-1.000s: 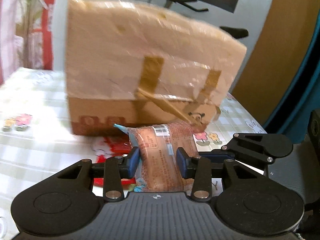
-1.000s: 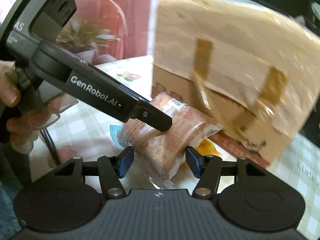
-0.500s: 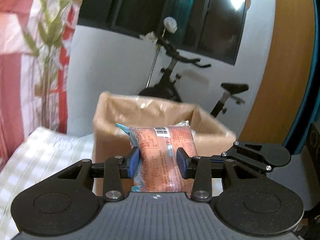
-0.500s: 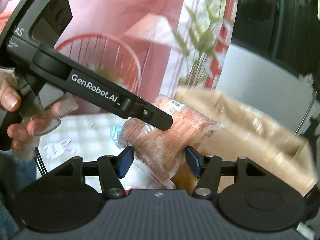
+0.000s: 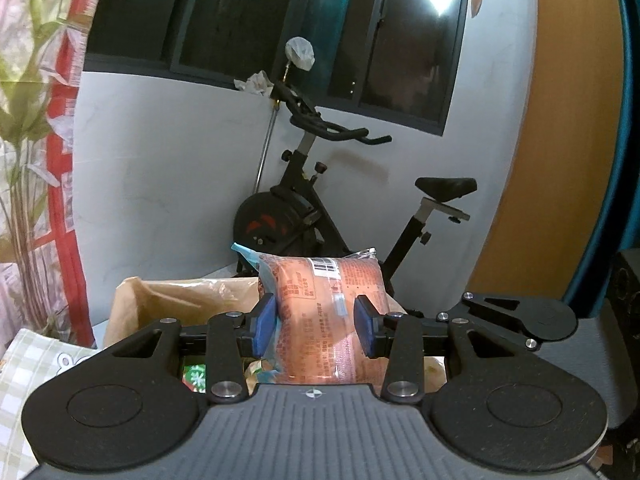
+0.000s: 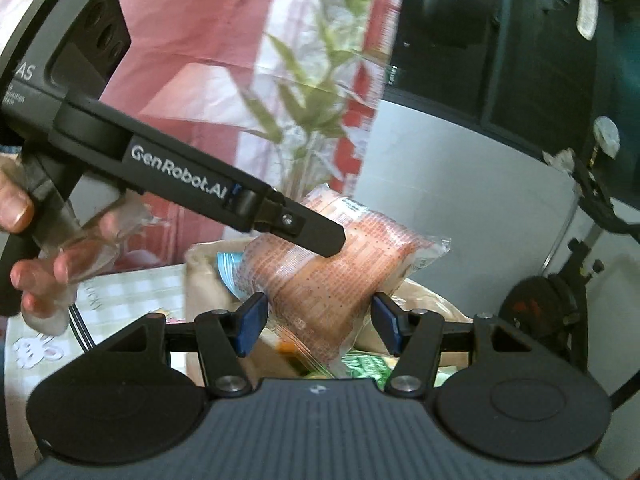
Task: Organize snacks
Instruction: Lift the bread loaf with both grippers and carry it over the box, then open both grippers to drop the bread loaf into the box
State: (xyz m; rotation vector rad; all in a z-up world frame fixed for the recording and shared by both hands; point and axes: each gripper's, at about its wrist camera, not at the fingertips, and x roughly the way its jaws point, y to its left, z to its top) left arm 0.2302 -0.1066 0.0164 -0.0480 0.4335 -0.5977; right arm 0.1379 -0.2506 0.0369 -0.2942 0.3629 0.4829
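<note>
An orange-red snack packet [image 5: 320,292] with a barcode is held up in the air by both grippers. My left gripper [image 5: 316,324] is shut on it, its blue pads pressing the packet's two sides. My right gripper [image 6: 318,320] grips the same packet [image 6: 340,276] lower down, its pads against the wrapper. One finger of my left gripper [image 6: 316,236] lies across the packet's top in the right wrist view. Just below stands an open cardboard box [image 5: 160,300] with a green packet [image 6: 364,364] and other snacks inside; the grippers hide most of its inside.
The box stands on a checked tablecloth [image 5: 28,360]. A person's hand [image 6: 40,272] holds the left gripper's handle. Behind the table are a black exercise bike [image 5: 304,208], a grey wall, a red curtain with a plant print [image 5: 40,120] and a wooden door [image 5: 560,160].
Both grippers have risen together with the packet, from table level in front of the box's side to above its open top. The grips have not changed.
</note>
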